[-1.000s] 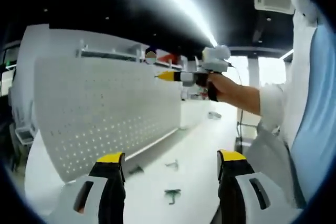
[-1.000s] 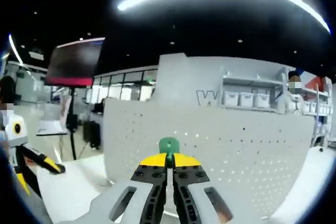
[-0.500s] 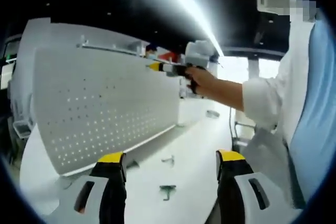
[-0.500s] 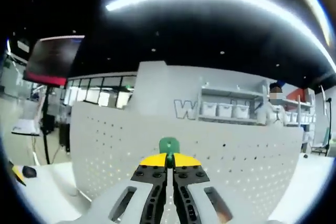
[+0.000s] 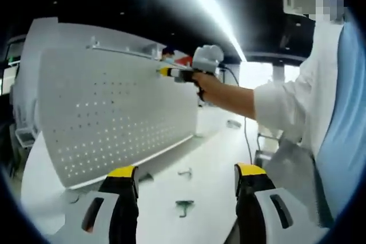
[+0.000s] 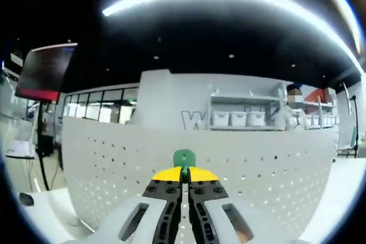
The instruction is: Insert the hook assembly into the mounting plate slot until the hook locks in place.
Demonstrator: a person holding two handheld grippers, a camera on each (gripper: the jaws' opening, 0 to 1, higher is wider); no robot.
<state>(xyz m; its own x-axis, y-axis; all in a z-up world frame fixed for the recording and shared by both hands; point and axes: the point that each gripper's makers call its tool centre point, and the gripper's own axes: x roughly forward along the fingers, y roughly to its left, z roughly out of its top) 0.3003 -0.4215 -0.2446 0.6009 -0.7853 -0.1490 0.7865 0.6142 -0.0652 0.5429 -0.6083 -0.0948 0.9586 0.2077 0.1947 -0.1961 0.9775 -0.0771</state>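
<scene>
In the left gripper view, a white table (image 5: 211,158) ran beneath a dark ceiling with a bright light strip, and a white perforated mounting plate (image 5: 114,118) stood upright on it. Spare hooks (image 5: 184,206) lay loose on the tabletop. The left gripper (image 5: 186,175) hung released, jaws well apart, holding nothing. The right gripper (image 5: 171,73) reached toward the plate's upper edge, apparently aiming at a hole there.

In the right gripper view, shelves with bins (image 6: 246,119) stood behind the plate (image 6: 257,175). The right gripper (image 6: 184,173) was clenched on the green hook (image 6: 184,158), its tip presented close to the plate.
</scene>
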